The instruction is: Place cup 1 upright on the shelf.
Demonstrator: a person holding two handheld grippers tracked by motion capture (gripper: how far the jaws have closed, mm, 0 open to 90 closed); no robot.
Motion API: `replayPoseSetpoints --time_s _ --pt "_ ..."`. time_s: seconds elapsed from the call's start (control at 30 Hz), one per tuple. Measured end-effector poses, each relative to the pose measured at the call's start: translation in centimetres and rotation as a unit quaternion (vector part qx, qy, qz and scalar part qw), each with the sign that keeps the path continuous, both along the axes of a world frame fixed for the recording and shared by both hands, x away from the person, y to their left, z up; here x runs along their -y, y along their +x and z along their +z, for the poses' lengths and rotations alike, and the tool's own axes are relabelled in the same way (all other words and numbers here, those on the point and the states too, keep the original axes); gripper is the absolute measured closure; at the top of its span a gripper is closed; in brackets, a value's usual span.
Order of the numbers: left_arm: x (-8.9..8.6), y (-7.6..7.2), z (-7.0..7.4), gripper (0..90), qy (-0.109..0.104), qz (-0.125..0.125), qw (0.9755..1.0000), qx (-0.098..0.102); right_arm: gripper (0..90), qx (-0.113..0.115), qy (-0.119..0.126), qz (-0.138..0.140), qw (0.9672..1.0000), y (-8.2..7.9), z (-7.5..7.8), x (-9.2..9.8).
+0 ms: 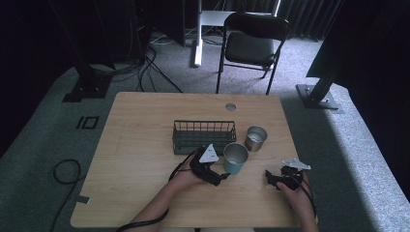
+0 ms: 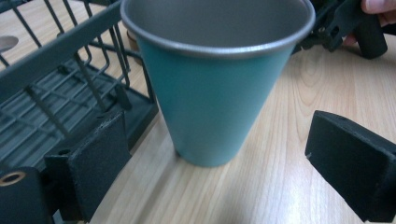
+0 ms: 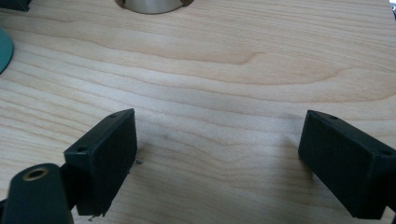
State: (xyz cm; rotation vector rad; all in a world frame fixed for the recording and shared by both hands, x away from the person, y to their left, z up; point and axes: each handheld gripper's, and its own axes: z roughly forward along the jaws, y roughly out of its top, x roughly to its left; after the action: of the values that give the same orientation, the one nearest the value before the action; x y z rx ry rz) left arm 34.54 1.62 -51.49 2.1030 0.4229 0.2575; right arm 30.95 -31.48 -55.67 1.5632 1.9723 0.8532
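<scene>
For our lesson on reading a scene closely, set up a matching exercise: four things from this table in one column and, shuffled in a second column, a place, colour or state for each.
Column one:
1. teal cup
2. steel cup
3. wire basket
4. right gripper

Column two:
A. dark, sits behind the teal cup
B. jaws open over bare wood
C. in front of the left gripper, between its open jaws
D. silver, stands right of the basket

Pairs: 1-C, 2-D, 3-A, 4-B

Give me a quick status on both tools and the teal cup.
Left tool open, lined up on teal cup. Right tool open over bare table. Cup upright beside wire basket, untouched.
</scene>
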Motion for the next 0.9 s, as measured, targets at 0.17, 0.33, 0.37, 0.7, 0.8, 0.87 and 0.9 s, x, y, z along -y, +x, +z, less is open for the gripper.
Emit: replayPoseSetpoints --time_s 0.17,0.33,0.37,0.7,0.8,0.87,0.9 --pt "0.9 0.5 -0.2 6.7 -0.004 0.001 1.0000 -0.002 11.2 0.000 0.000 0.000 1.0000 0.0 0.0 0.0" --pt "1.8 0.7 -0.3 6.7 -0.008 -0.001 1.0000 0.003 11.2 0.000 0.000 0.000 1.0000 0.0 0.0 0.0" --pt "2.0 0.7 -0.3 6.7 -0.012 -0.002 0.9999 0.005 11.2 0.000 0.000 0.000 1.0000 0.0 0.0 0.0" --pt "2.8 1.2 -0.3 6.7 -0.019 0.005 0.9998 0.008 11.2 0.000 0.000 0.000 1.0000 0.0 0.0 0.0" --pt "3.1 1.5 -0.2 6.7 -0.027 0.010 0.9996 0.007 11.2 0.000 0.000 0.000 1.0000 0.0 0.0 0.0" --pt "3.2 1.5 -0.2 6.7 -0.030 0.009 0.9995 0.006 11.2 0.000 0.000 0.000 1.0000 0.0 0.0 0.0" --pt "3.4 1.5 -0.2 6.7 -0.035 0.009 0.9993 0.009 11.2 0.000 0.000 0.000 1.0000 0.0 0.0 0.0"
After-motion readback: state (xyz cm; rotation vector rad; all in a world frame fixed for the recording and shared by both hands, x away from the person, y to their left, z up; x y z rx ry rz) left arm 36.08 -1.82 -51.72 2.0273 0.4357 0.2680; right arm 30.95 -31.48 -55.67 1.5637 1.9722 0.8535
